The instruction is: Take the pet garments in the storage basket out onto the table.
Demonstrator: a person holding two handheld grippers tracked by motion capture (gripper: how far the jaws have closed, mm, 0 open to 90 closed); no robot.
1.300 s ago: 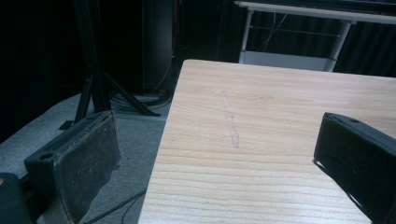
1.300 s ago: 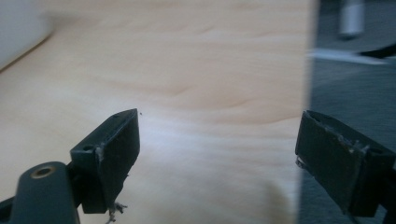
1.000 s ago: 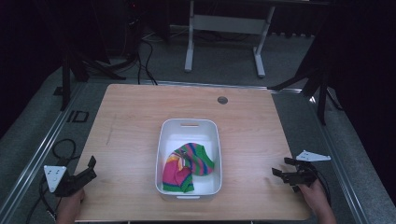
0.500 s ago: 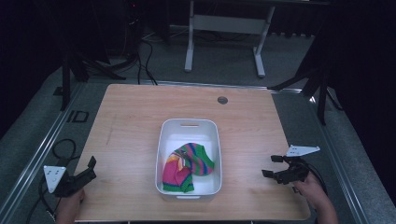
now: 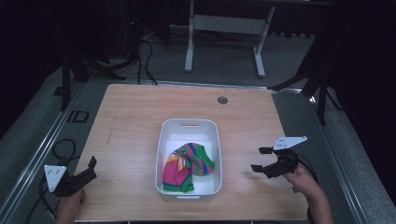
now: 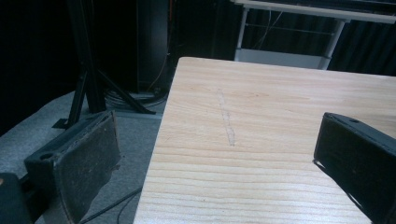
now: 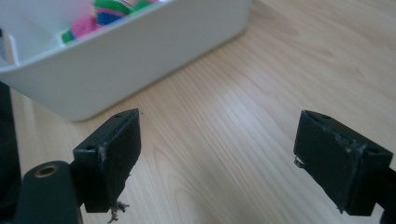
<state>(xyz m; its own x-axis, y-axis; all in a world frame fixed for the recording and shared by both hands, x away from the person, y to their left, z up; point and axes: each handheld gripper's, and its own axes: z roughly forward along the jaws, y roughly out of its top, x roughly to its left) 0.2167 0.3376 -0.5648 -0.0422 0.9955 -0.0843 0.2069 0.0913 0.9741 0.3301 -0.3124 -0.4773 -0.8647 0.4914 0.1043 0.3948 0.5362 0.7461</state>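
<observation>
**Open fingers flank a bin of striped cloth**

Much of the scene is cut off or dim. In the high view the person's hands enter from the bottom edge, with the forearms cropped, and the room beyond the desk (image 5: 140,116) falls into darkness where only stand legs and loose cables can be made out. The striped cloth (image 5: 186,165) is bunched, so its full shape cannot be told; in the right gripper view just a sliver of it (image 7: 116,11) peeks over the bin wall.

The cloth lies inside the white bin (image 5: 215,140), toward its near end, at the middle of the desk. It is soft and crumpled, banded in pink, green, yellow and blue. The bin is smooth plastic, rectangular with rounded corners and a slot handle at its far end.

The right gripper (image 5: 261,159) hovers over the desk just right of the bin, its 2 fingers (image 7: 109,154) spread wide with nothing between them (their black pads look scuffed and frayed at the edges). The left gripper (image 5: 91,169) sits at the desk's near-left corner, well apart from the bin, fingers (image 6: 79,163) likewise parted and empty, 1 pad over the grey floor beside the desk.

The desk is pale wood with straight grain, a faint scratch, and a small round grommet (image 5: 222,100) near its far edge.
</observation>
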